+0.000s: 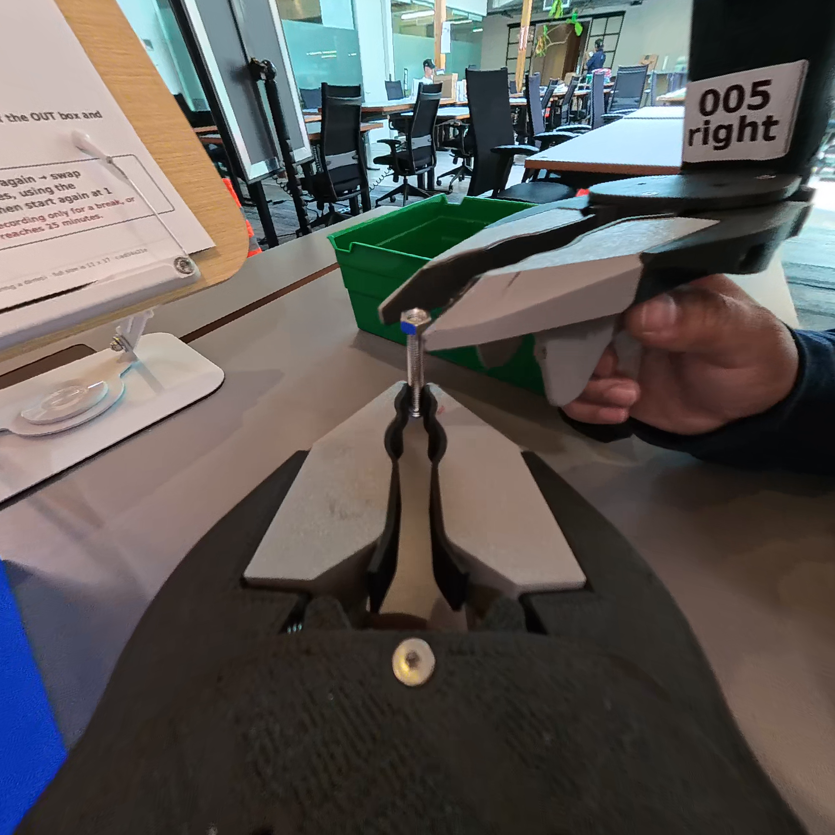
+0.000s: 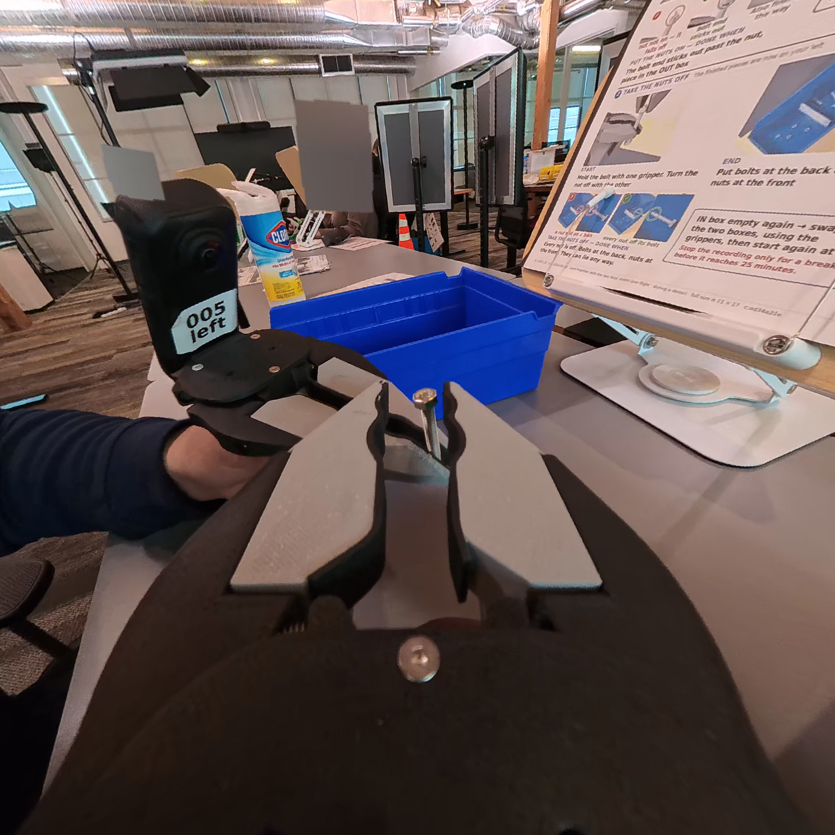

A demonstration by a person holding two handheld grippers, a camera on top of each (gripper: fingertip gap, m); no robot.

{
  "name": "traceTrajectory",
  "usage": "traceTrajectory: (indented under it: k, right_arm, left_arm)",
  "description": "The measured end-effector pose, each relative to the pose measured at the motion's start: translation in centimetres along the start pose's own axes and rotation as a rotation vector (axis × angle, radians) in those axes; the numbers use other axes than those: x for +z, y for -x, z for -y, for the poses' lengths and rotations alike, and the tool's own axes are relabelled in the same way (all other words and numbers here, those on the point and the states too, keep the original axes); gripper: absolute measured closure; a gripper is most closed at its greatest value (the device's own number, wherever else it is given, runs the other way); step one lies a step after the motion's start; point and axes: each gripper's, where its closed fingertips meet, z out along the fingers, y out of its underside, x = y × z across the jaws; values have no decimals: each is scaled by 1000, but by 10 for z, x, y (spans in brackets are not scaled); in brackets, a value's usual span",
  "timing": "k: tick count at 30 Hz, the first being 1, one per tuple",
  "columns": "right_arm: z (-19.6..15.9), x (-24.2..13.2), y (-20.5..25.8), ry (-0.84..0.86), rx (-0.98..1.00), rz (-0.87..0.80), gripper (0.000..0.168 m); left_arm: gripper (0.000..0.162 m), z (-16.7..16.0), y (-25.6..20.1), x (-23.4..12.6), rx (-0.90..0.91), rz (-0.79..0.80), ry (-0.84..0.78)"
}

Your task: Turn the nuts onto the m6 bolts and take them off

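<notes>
- The left gripper (image 1: 416, 402), black with grey plates, has its fingers pressed together on the lower threads of a slim silver steel bolt (image 1: 415, 361), which stands upright above the grey tabletop (image 1: 271, 452).
- A small silver hex nut (image 1: 413, 318) with a blue-marked face sits at the bolt's top end.
- The right gripper (image 1: 409, 318) reaches in from 3 o'clock in the left wrist view; its fingers stand apart on either side of the nut, with gaps visible in the right wrist view.
- A green plastic bin (image 1: 393, 253) lies behind the bolt at 12 o'clock.
- From the right wrist, a blue plastic bin (image 2: 452, 343) lies at 12 o'clock, and a white-based instruction stand (image 2: 677, 393) at 2 o'clock.
</notes>
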Motion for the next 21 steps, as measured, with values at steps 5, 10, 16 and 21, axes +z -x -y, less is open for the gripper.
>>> traceTrajectory:
  k: [5, 10, 16, 21]
  right_arm:
    - [-2, 1, 1, 12, -3, 5, 149]
    - [-5, 3, 1, 25, -17, -1, 154]
    - [-6, 4, 2, 33, -10, 6, 160]
    - [-5, 4, 0, 37, -27, -9, 162]
  left_arm:
    - [160, 1, 2, -1, -8, 2, -3]
    - [160, -1, -7, 2, 12, -21, 7]
    - [160, 0, -10, 1, 14, -29, 1]
    - [160, 0, -11, 1, 9, -40, 4]
